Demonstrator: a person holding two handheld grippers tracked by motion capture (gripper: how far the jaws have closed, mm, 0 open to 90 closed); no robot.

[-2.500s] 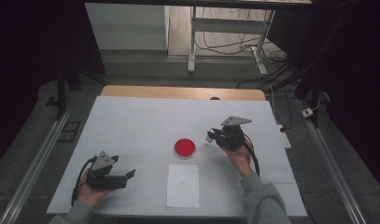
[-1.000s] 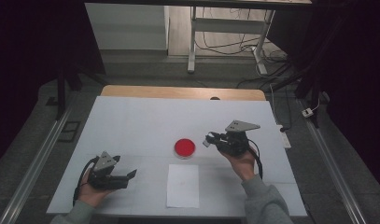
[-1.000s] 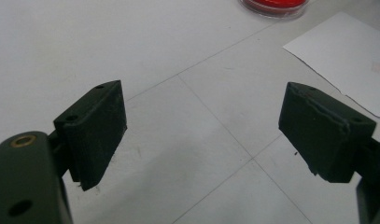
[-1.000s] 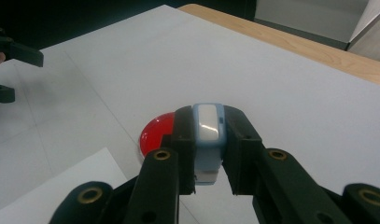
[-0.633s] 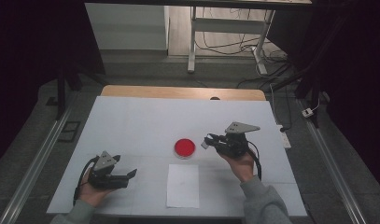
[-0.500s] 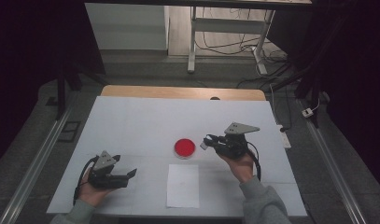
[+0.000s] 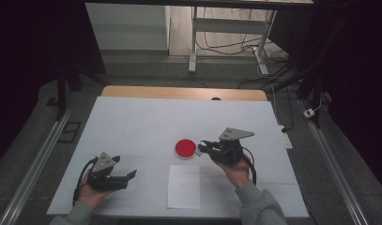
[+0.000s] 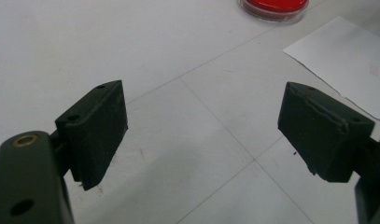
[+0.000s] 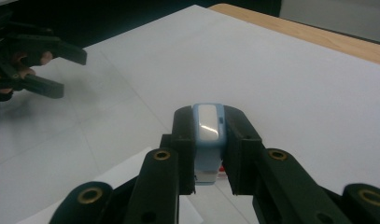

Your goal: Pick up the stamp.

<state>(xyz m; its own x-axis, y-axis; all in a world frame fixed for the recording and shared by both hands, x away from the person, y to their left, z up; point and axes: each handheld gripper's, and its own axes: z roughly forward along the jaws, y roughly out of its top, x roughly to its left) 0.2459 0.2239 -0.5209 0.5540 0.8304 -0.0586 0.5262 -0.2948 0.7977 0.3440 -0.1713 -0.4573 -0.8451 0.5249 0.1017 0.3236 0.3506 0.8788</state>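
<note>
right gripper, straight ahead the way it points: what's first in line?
Probably the red ink pad. In the high view the right gripper, shut on a light blue stamp, points left at the pad's near edge. Its height above the table is unclear, so it might pass just over.

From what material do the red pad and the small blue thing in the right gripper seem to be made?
The red ink pad looks like a clear glossy plastic dish, judged by its transparent rim, with a matte red filling. The light blue stamp held in the right gripper seems smooth plastic: its top shows a shiny highlight.
</note>
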